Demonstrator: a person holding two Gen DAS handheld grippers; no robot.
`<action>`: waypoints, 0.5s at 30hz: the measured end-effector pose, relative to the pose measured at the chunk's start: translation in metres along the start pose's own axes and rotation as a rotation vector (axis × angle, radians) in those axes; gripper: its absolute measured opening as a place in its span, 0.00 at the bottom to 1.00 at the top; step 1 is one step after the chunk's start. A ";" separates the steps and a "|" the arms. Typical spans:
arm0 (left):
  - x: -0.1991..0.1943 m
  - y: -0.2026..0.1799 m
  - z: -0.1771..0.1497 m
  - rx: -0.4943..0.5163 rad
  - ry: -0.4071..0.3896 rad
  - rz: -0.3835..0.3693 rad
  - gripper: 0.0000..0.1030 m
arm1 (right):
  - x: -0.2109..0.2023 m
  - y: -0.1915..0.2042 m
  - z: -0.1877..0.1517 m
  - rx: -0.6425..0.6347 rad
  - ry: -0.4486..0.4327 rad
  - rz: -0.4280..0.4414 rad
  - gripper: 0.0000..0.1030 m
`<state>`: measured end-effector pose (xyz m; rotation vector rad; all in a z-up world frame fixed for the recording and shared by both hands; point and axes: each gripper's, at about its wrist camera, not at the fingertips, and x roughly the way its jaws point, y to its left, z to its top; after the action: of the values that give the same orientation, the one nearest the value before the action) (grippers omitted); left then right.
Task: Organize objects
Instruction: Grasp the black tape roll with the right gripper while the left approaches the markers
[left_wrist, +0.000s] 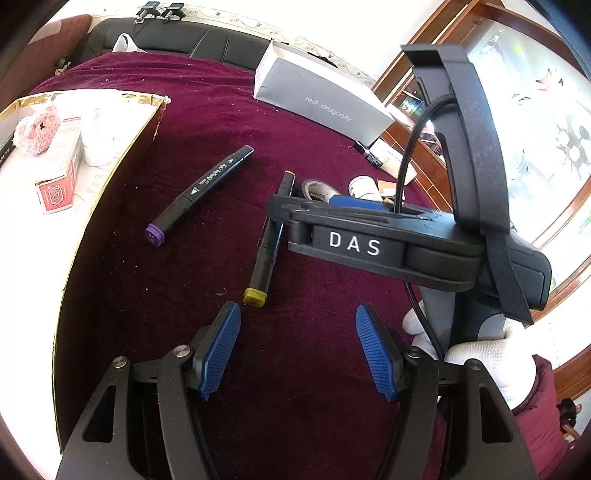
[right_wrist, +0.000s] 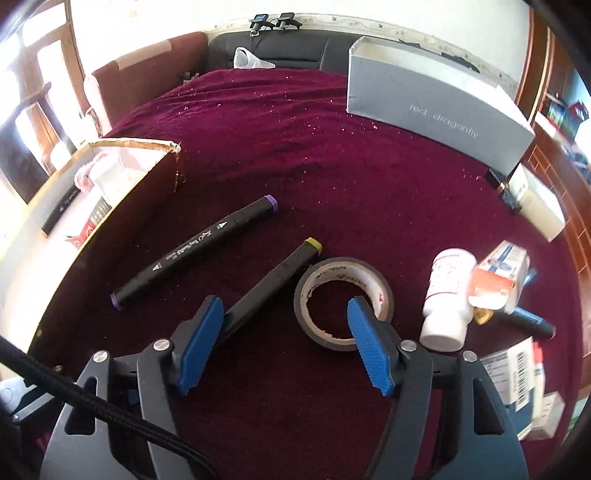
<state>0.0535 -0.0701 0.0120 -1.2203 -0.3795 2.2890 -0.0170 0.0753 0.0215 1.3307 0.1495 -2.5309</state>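
Two black markers lie on the dark red cloth: a purple-capped marker and a yellow-capped marker. A roll of tape lies flat right of the yellow-capped one. My right gripper is low over them and open. Its left finger covers the marker's near end, and its right finger stands over the hole of the roll. No pad visibly presses on anything. My left gripper is open over bare cloth, just short of the yellow cap.
A gold-edged box holding a pink fluffy item, a red carton and a white cup stands on the left. A grey box stands at the back. A white bottle and small cartons lie right. A gloved hand holds the right gripper.
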 end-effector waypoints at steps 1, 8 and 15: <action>0.000 0.000 0.000 0.002 0.000 0.002 0.57 | 0.000 -0.001 -0.001 0.013 -0.003 0.012 0.68; 0.002 -0.002 -0.001 0.015 0.003 0.022 0.57 | -0.005 0.000 -0.013 0.048 -0.014 0.056 0.72; 0.005 -0.005 -0.001 0.028 0.006 0.037 0.59 | -0.009 -0.009 -0.013 0.075 0.028 0.125 0.71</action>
<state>0.0532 -0.0635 0.0107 -1.2302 -0.3236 2.3135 -0.0042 0.0881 0.0210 1.3584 -0.0229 -2.4361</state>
